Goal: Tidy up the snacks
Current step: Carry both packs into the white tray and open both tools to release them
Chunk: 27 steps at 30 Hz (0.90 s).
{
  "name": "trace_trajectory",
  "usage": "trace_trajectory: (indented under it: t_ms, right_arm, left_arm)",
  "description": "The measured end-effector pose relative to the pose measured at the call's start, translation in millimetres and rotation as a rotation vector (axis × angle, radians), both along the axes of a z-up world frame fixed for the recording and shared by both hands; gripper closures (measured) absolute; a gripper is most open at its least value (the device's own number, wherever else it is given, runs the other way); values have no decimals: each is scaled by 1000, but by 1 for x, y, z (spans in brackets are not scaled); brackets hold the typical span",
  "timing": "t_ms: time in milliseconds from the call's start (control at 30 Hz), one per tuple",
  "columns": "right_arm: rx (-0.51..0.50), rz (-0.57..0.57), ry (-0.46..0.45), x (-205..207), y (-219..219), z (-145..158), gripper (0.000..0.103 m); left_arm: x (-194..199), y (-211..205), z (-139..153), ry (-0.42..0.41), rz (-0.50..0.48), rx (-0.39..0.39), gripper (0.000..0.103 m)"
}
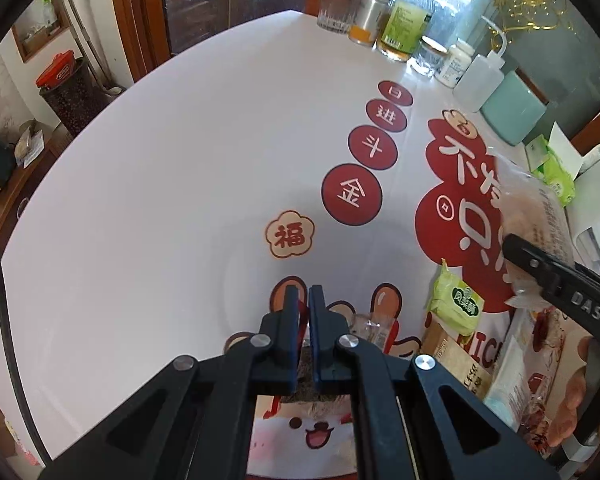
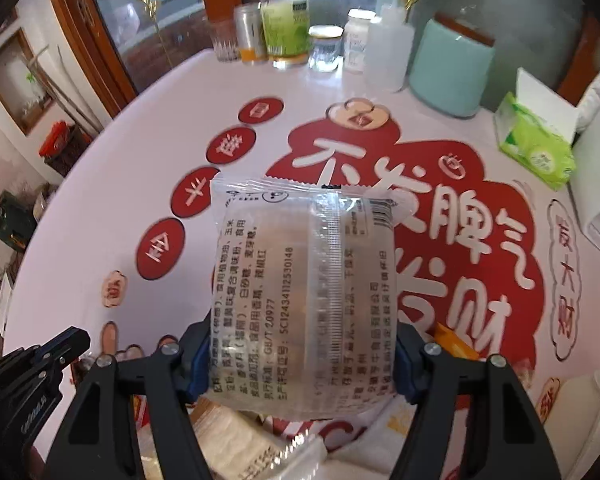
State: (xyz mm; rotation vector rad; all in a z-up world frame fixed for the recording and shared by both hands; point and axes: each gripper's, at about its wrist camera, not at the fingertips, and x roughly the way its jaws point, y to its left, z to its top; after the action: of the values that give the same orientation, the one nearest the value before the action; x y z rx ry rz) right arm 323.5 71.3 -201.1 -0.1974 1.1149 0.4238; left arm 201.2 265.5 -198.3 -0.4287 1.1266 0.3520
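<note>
My right gripper is shut on a clear pack with a pale cake inside, lifted off the table; blue pads press on both its sides. In the left wrist view the same pack hangs at the right under one black finger. My left gripper is shut, with a small brown snack in a clear wrapper caught low between its fingers. It also shows at the right wrist view's lower left. A green packet, a tan box and a red-printed packet lie on the table.
The white table bears red prints. At its far edge stand a glass, a green-labelled bottle, small jars, a squeeze bottle and a teal canister. A green tissue pack lies at the right. A hand holds the right gripper.
</note>
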Motion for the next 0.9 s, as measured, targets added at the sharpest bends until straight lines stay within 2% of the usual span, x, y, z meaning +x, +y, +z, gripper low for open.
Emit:
trace_trajectory:
  t_ms: [233,467,667,900]
  right_arm:
    - [78,-19,-73,-28,-21,54,33]
    - [165,-82,-156,-75,-73,113,33]
    - [163,-181,-209,-130,-157,146,33]
    - [72,-326,-227,-184,-269,165,33]
  left_arm:
    - [-15,-10,53,-82,-47,21,101]
    - [-27,-66,127,-213,-166,39,101]
    - [-40,-157,182,-321,-308,-4,100]
    - [-48,-286,210,-378,-479,-51,100]
